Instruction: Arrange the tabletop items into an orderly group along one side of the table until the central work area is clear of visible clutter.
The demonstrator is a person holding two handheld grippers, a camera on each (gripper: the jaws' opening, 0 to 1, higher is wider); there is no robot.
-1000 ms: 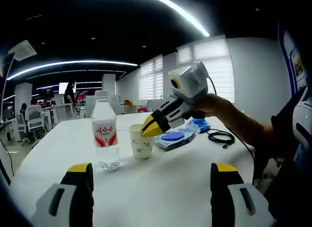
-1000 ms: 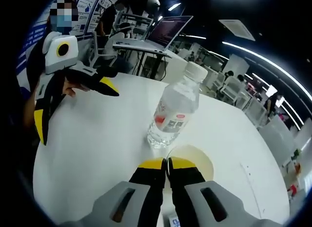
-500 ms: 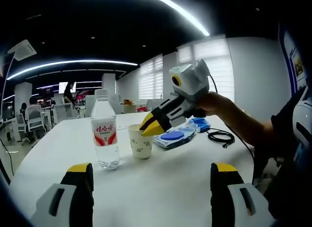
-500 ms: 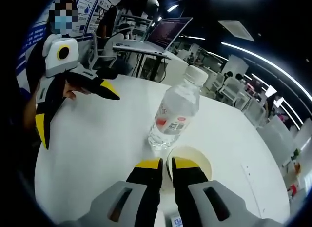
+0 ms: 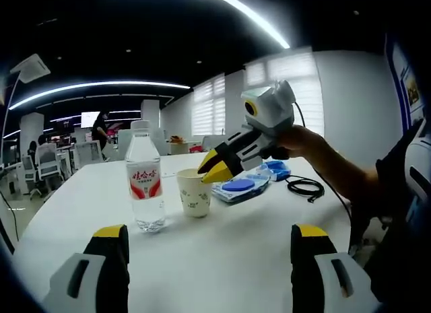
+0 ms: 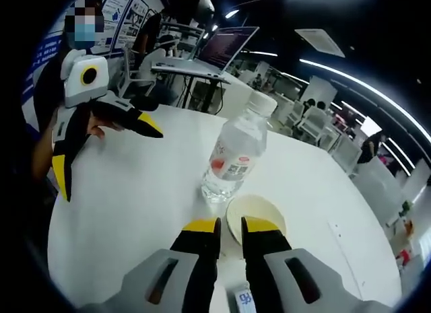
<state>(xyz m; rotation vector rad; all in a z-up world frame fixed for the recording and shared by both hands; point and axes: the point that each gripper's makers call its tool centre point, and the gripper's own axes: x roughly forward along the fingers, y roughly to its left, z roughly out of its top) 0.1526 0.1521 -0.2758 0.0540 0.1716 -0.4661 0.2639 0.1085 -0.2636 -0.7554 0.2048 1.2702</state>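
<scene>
right hand-held gripper at the cup rim

my right hand-held gripper (image 6: 230,227) has its jaws slightly parted astride the cup's (image 5: 194,193) near rim, not clamped. the cup stands upright on the table (image 5: 222,252), just beside the bottle (image 5: 145,182). my left hand-held gripper (image 5: 209,233) is wide open and well back, so the right is nearer.

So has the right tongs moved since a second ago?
Yes. The right tongs have lifted and drawn back from the paper cup, toward the blue packet, and their tips have parted.
</scene>
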